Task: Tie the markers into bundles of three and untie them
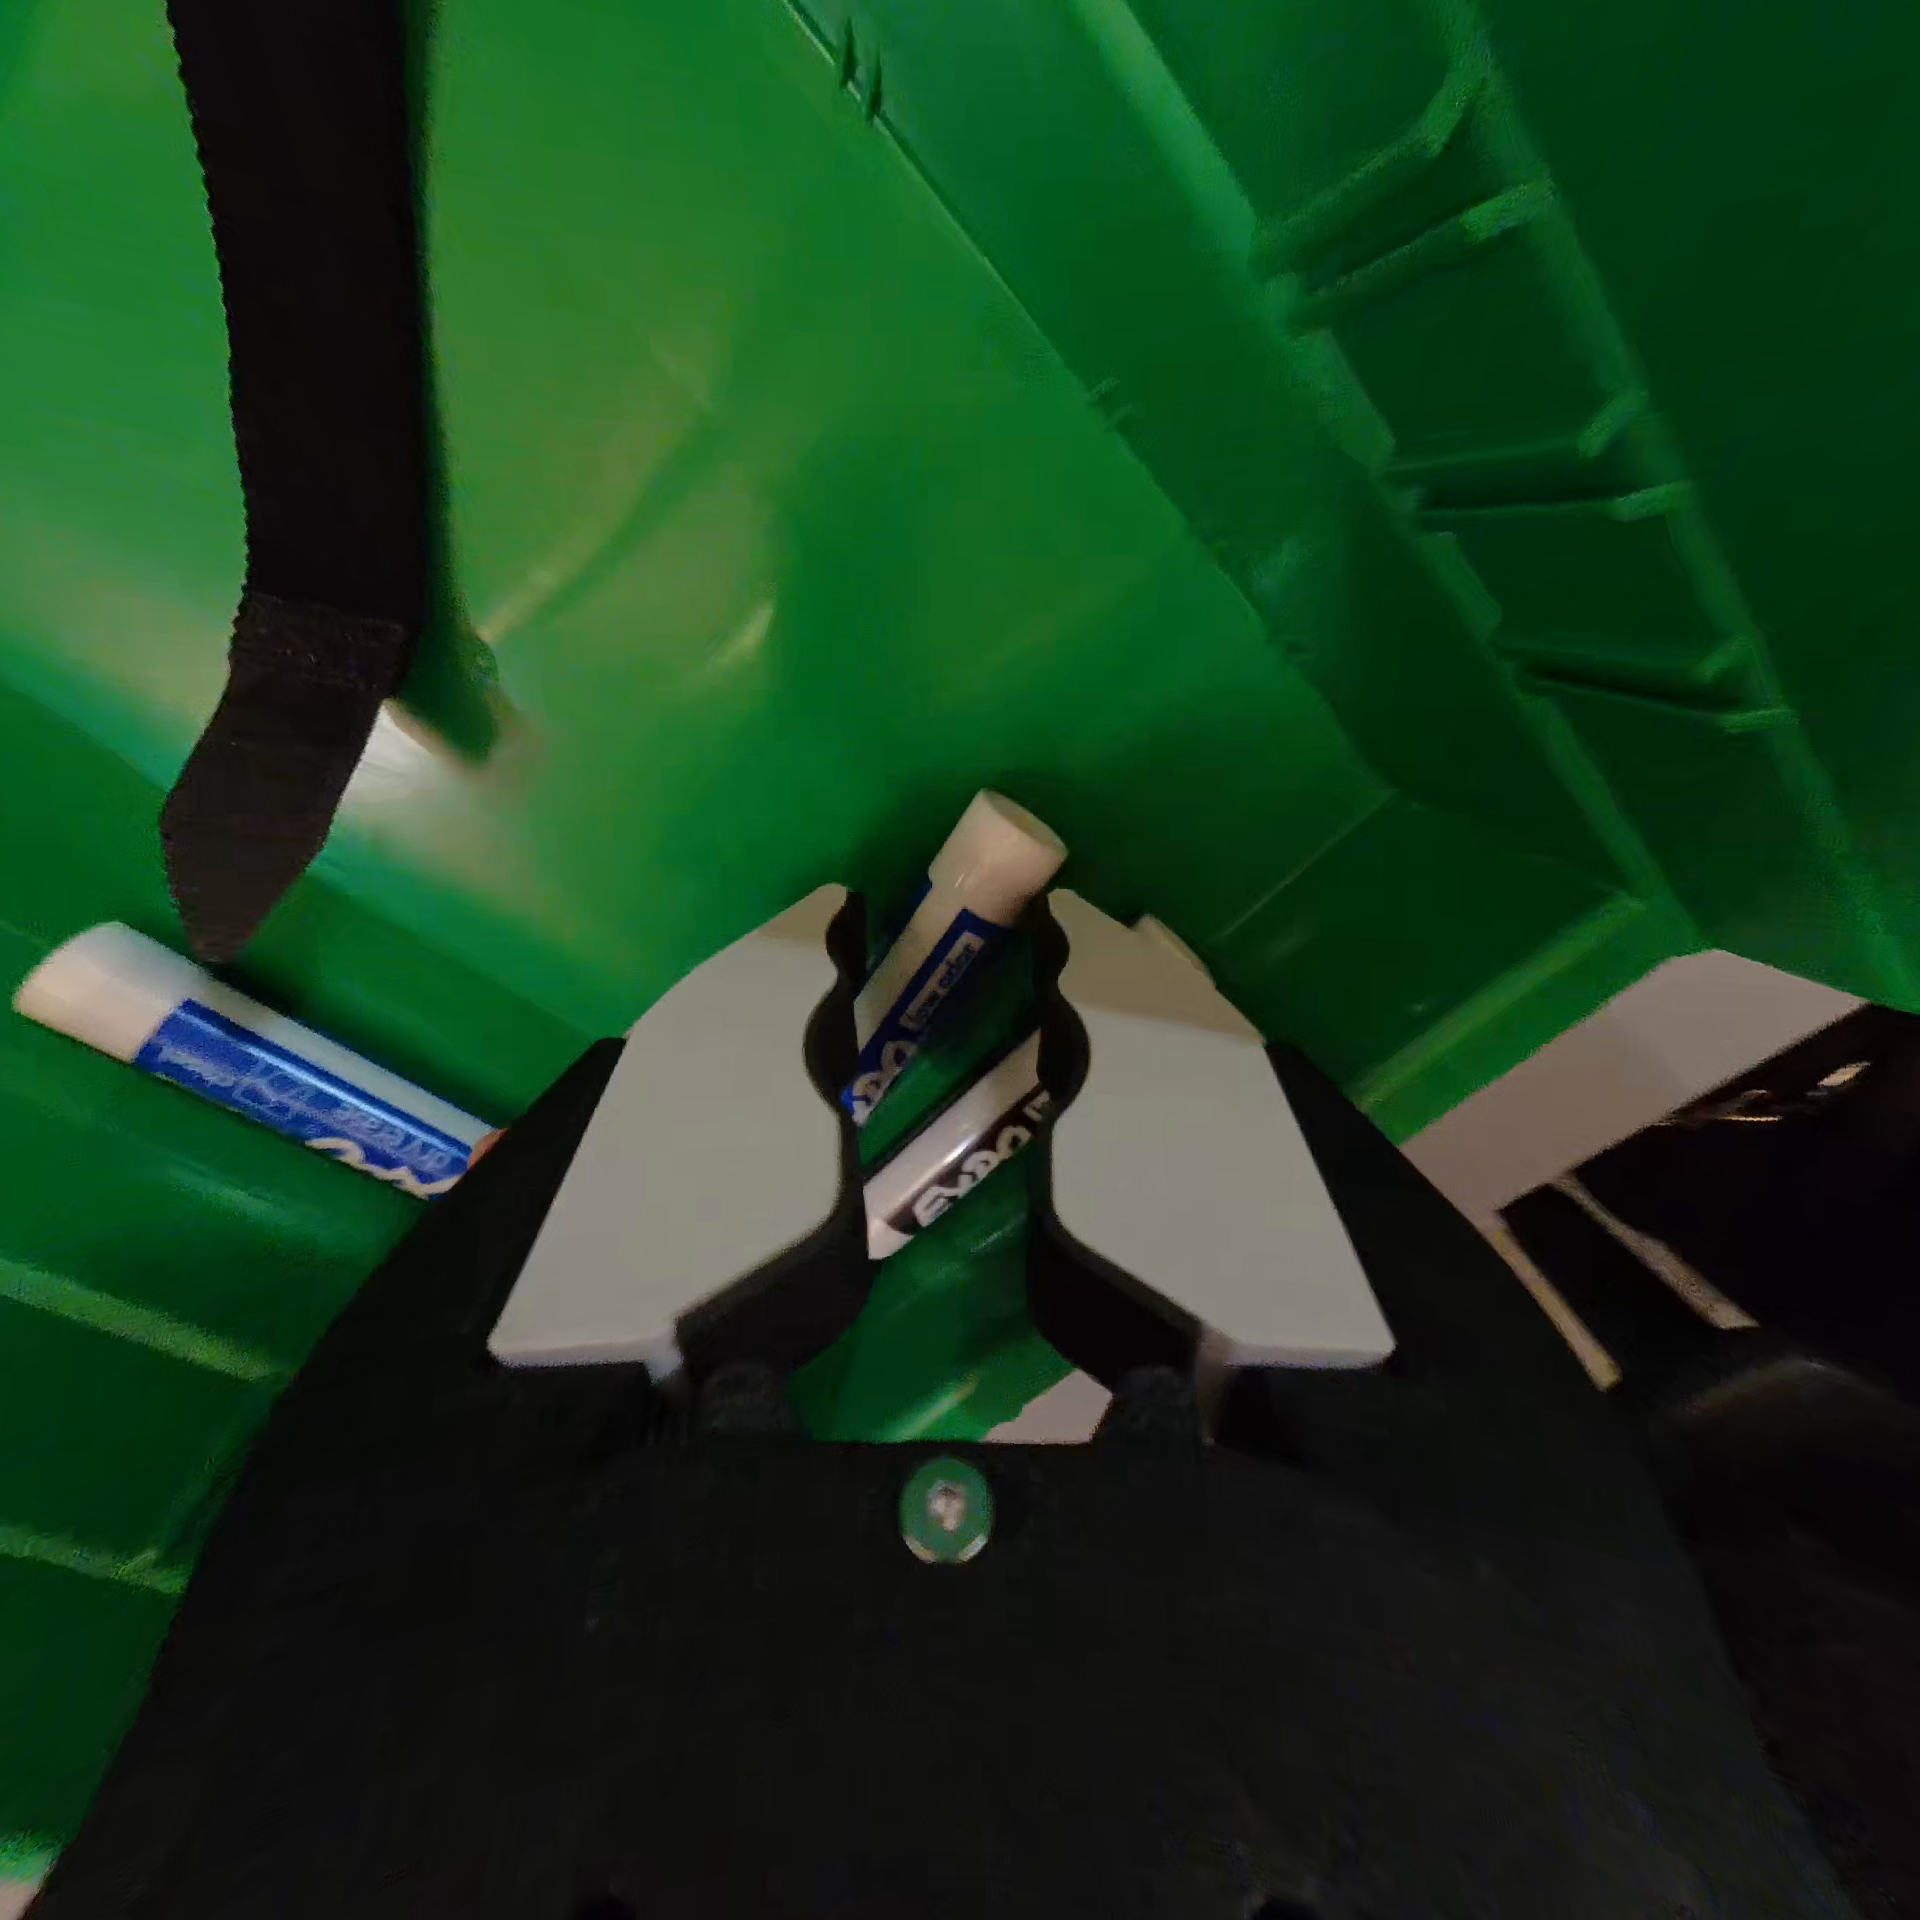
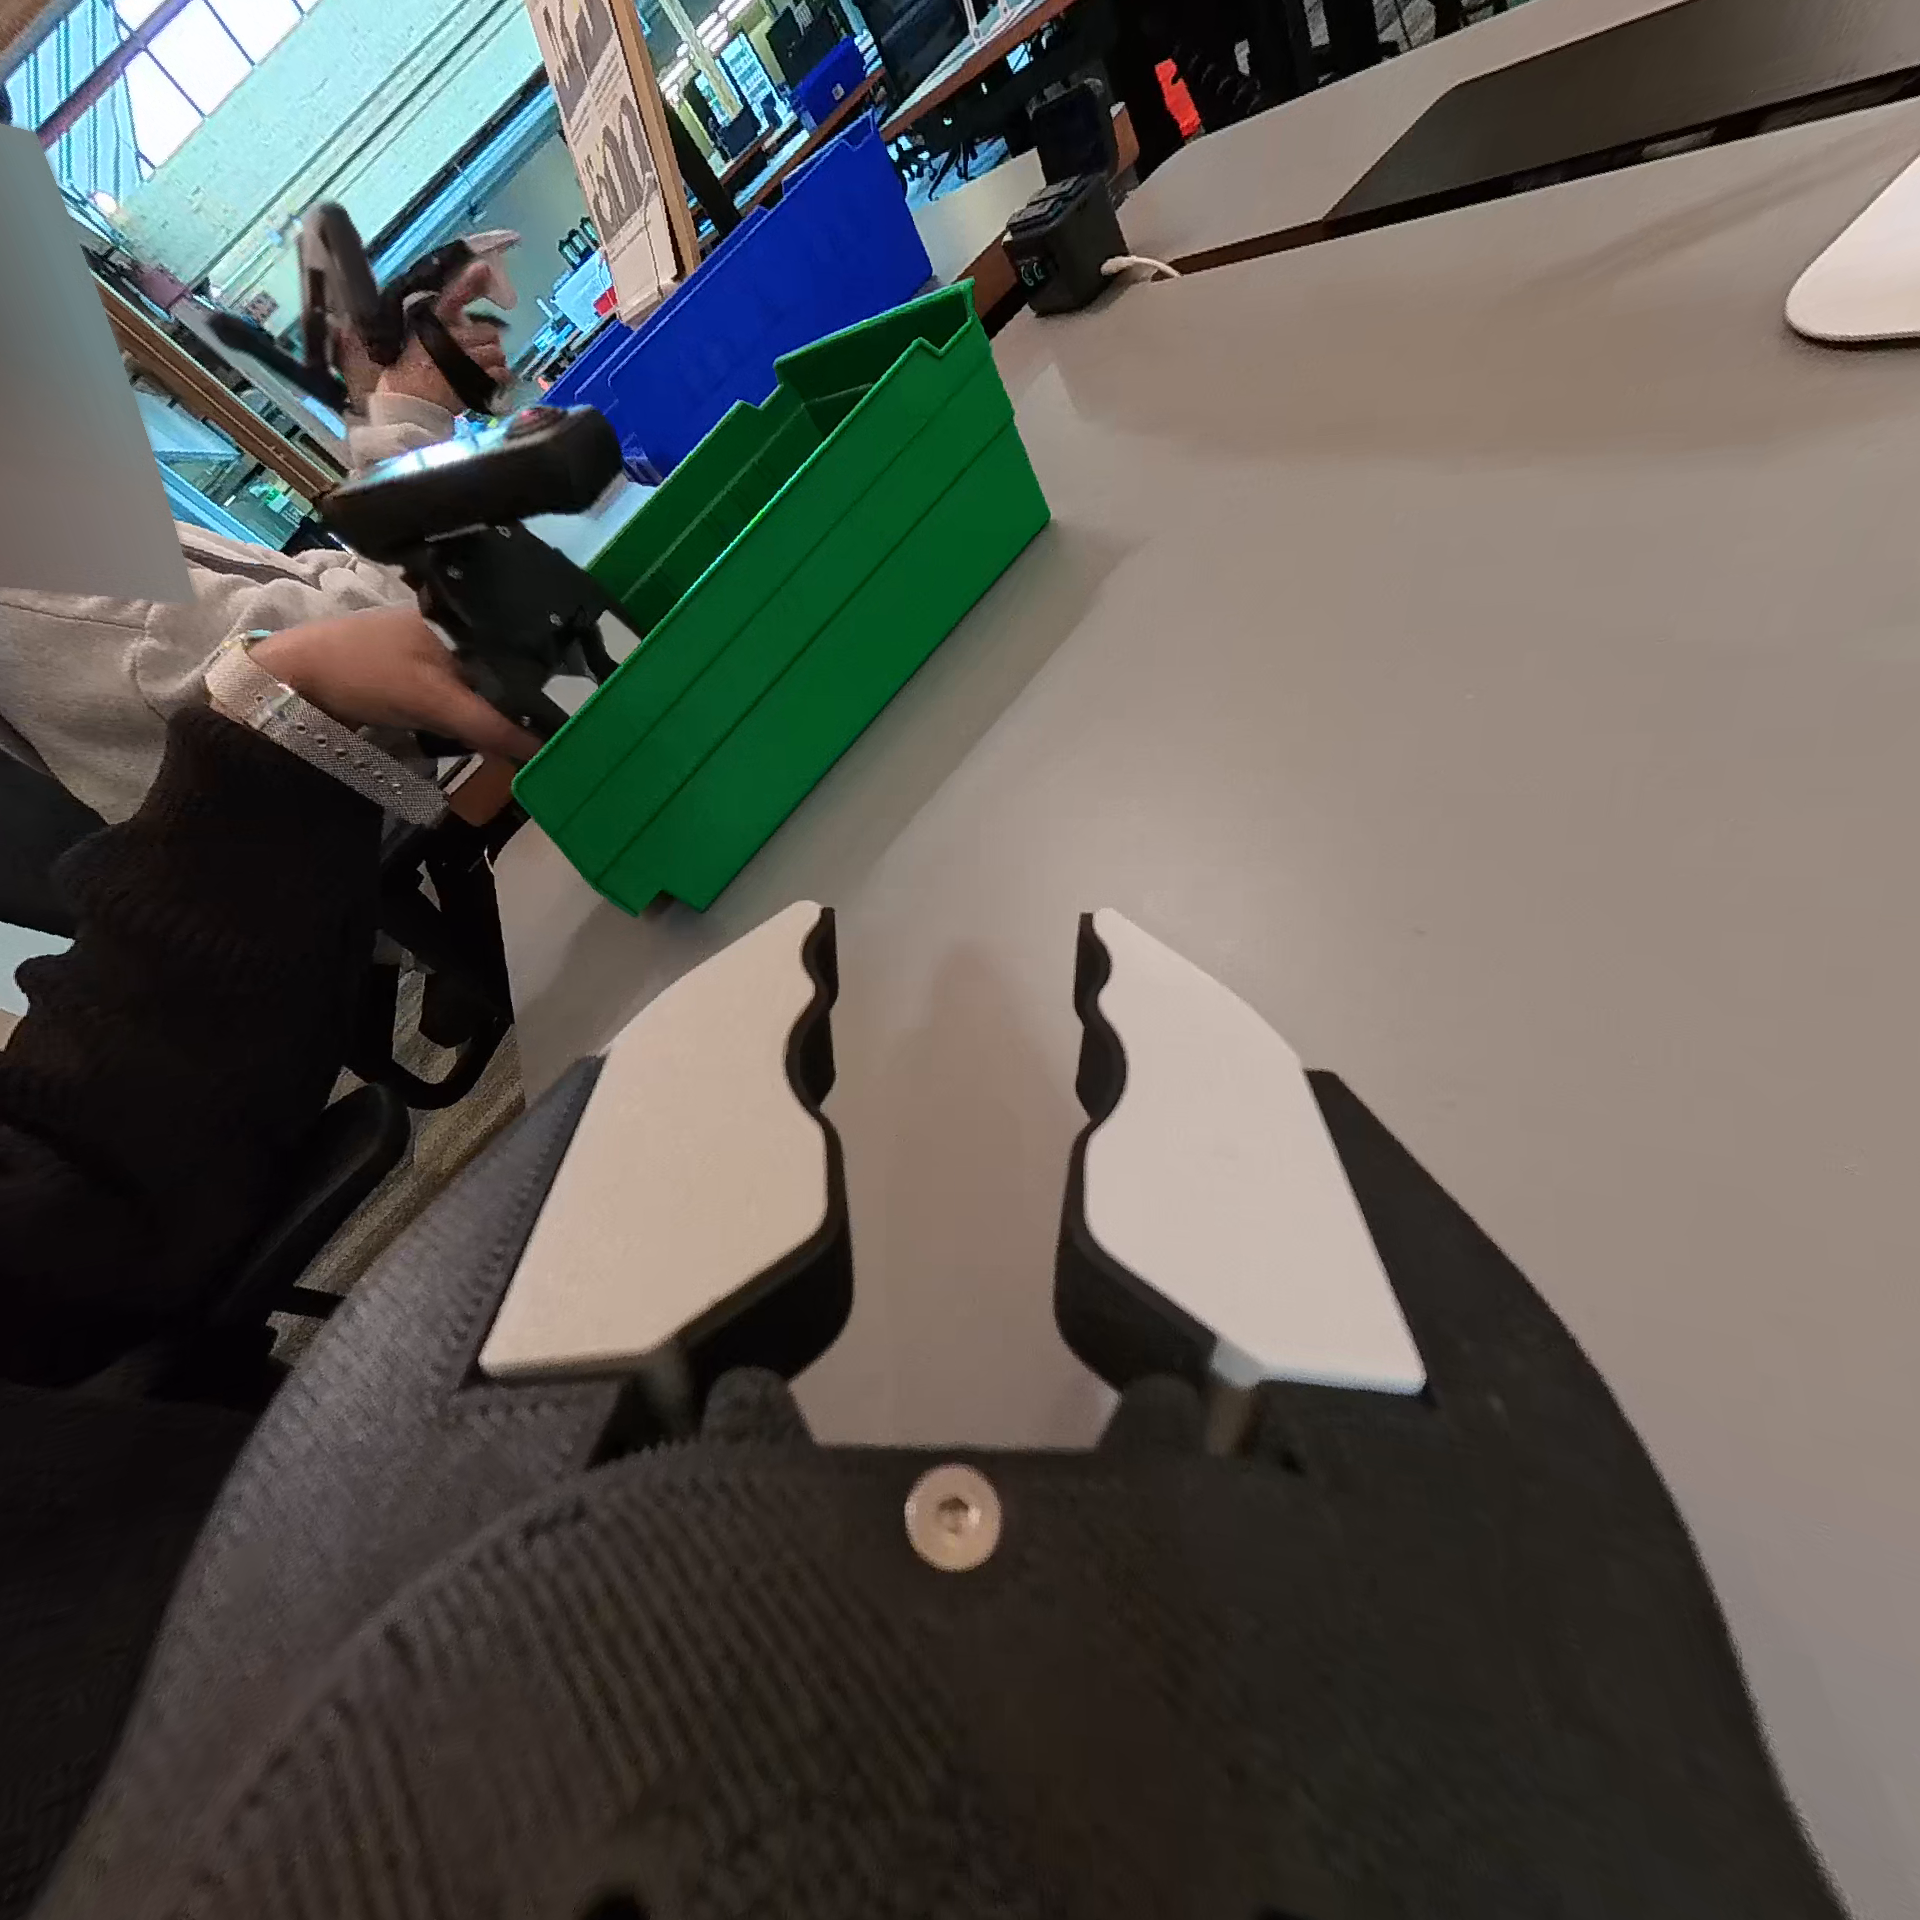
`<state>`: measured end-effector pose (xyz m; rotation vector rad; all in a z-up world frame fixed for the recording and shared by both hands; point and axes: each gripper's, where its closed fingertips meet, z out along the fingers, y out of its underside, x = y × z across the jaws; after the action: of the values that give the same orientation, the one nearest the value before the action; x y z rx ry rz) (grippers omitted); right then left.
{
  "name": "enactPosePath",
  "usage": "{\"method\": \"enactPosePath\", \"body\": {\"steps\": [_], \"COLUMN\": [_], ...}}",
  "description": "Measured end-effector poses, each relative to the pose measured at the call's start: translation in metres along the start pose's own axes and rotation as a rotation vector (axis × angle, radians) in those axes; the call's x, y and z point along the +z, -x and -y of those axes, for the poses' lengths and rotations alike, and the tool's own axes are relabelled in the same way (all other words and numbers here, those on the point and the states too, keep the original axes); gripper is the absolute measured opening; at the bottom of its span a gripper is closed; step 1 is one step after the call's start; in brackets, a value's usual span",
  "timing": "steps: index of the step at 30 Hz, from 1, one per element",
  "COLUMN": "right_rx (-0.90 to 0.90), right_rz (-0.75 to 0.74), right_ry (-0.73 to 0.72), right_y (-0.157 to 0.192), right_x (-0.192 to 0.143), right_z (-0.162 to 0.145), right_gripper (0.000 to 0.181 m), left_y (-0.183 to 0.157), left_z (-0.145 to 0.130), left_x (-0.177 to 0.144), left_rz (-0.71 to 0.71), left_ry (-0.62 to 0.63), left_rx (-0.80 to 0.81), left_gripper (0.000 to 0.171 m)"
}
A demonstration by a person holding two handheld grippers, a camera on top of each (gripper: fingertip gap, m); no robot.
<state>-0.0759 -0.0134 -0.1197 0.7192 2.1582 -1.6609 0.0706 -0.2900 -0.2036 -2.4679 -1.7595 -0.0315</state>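
Observation:
My left gripper [image 1: 945, 899] is down inside a green bin [image 1: 727, 416]. Its jaws are narrowed on a blue-labelled marker [image 1: 940, 966] that sits slantwise between them, white end sticking out past the fingertips. A black-labelled marker [image 1: 966, 1164] lies under the gap. Another blue-labelled marker [image 1: 239, 1049] lies on the bin floor to the left. My right gripper [image 2: 956, 916] is open and empty, just above the grey table [image 2: 1455, 727], a short way in front of the green bin [image 2: 831, 623]. The left gripper [image 2: 509, 613] shows there too, held by a hand at the bin's near end.
A black strap [image 1: 301, 520] hangs into the bin at the left. Blue bins [image 2: 769, 301] stand behind the green one. A black box [image 2: 1070, 255] and a white stand base [image 2: 1860, 281] sit farther back. A person's dark sleeve [image 2: 187, 987] is at the left table edge. The gap from one gripper's tips to the other's is roughly 35 centimeters. To the blue-labelled marker [image 1: 239, 1049]: left tips about 11 centimeters, right tips about 40 centimeters.

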Motion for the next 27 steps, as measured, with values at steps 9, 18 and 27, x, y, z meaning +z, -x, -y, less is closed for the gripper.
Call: {"method": "enactPosePath", "body": {"steps": [9,18,27], "right_rx": [-0.009,-0.039,-0.329], "right_rz": [-0.002,-0.011,-0.011], "right_ry": [0.003,0.009,-0.183], "right_y": [0.001,0.004,0.038], "right_x": [0.000,0.002,-0.011], "right_z": [-0.001,-0.002,0.025], "right_gripper": [0.044,0.044,0.044], "left_y": [0.018,0.047,-0.090], "left_z": [0.006,0.053,0.116], "left_x": [-0.001,-0.149,-0.269], "left_rz": [0.150,0.417,-0.001], "left_ry": [-0.035,-0.840,-1.512], "left_rx": [0.092,-0.052,-0.040], "left_gripper": [0.024,0.020,0.020]}}
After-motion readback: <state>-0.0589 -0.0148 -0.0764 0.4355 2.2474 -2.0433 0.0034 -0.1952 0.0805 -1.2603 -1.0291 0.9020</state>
